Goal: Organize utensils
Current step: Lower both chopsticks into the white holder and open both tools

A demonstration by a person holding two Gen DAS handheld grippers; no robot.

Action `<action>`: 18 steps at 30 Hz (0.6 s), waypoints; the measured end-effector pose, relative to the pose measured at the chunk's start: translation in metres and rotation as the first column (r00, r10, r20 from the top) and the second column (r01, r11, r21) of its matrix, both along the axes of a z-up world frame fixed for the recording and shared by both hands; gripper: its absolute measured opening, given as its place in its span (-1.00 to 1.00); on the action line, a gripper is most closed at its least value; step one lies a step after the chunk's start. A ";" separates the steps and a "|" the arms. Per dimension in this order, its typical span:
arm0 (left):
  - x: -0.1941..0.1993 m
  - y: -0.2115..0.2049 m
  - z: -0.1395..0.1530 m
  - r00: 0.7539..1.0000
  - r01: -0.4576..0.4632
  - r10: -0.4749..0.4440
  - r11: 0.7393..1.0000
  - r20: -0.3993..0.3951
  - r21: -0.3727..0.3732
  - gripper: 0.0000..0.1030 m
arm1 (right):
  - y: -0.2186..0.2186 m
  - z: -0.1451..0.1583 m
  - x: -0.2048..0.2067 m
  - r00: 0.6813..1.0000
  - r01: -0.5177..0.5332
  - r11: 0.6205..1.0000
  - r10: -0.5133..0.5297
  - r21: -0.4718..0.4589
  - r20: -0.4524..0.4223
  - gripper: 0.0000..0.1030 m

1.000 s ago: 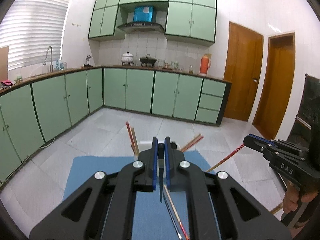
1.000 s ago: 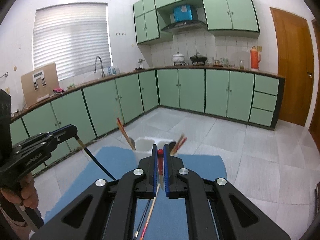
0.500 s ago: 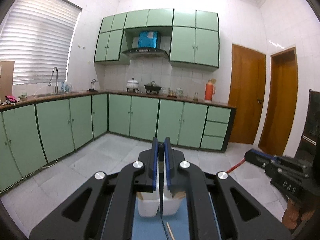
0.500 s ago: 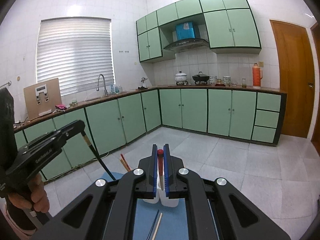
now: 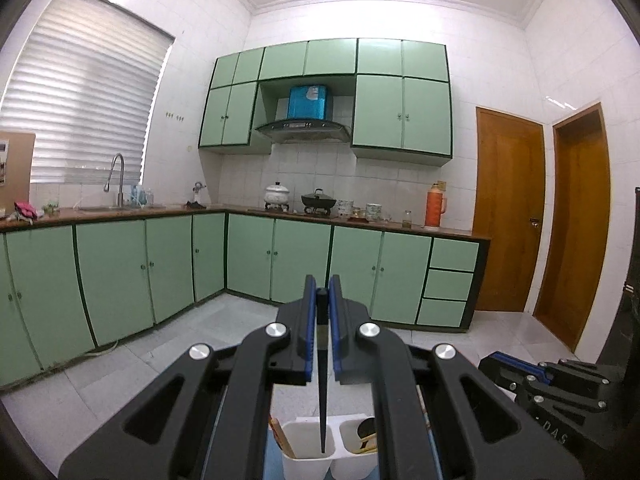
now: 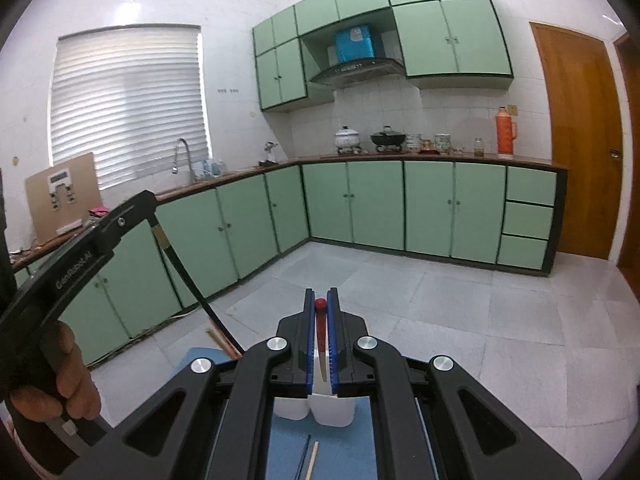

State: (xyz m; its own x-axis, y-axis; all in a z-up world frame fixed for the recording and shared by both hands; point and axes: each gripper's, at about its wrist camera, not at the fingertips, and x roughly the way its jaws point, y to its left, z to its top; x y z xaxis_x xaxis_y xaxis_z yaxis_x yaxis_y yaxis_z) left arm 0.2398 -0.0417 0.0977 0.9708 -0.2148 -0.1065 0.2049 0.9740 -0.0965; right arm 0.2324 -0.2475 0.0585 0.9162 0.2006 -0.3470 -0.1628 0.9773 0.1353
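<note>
Directly below: black chopstick (image 5: 322,392) clamped in left gripper (image 5: 321,312), long axis near vertical, tip over left cup of white holder (image 5: 304,462); red-topped chopstick (image 6: 321,340) pinched in right gripper (image 6: 321,320), holder just beyond.

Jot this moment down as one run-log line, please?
left hand-held gripper: shut on black chopstick, tip over white holder | right hand-held gripper: shut on red-topped chopstick

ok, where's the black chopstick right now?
Left wrist view, centre: black chopstick clamped in the left claw, tip hanging over the left cup of the white holder.
</note>
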 end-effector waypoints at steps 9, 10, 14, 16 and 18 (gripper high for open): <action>0.041 0.002 -0.046 0.995 -0.019 0.020 1.000 -0.095 0.015 -0.89 | 0.013 -0.036 0.033 0.998 0.009 1.000 -0.010 -0.018 -0.063 -0.89; 0.045 0.002 -0.051 0.994 -0.020 0.023 1.000 -0.108 0.020 -0.89 | 0.013 -0.039 0.036 0.997 0.008 1.000 -0.009 -0.019 -0.071 -0.89; 0.054 0.007 -0.066 0.990 -0.018 0.022 0.999 -0.141 0.026 -0.89 | 0.016 -0.050 0.045 0.995 0.002 1.000 -0.004 -0.021 -0.095 -0.89; 0.056 0.009 -0.073 0.987 -0.017 0.021 0.999 -0.160 0.028 -0.89 | 0.017 -0.054 0.049 0.995 0.000 1.000 -0.002 -0.024 -0.104 -0.89; 0.058 0.008 -0.081 0.983 -0.017 0.024 0.999 -0.182 0.035 -0.89 | 0.018 -0.057 0.055 0.993 -0.004 1.000 0.001 -0.026 -0.115 -0.89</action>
State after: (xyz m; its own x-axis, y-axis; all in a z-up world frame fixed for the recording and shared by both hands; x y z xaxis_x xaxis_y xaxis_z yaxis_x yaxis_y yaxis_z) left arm 0.2977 -0.0332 0.0169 0.9386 -0.1884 -0.2889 0.1669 0.9811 -0.0975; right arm 0.2869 -0.2291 0.0011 0.8692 0.1924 -0.4556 -0.1503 0.9804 0.1272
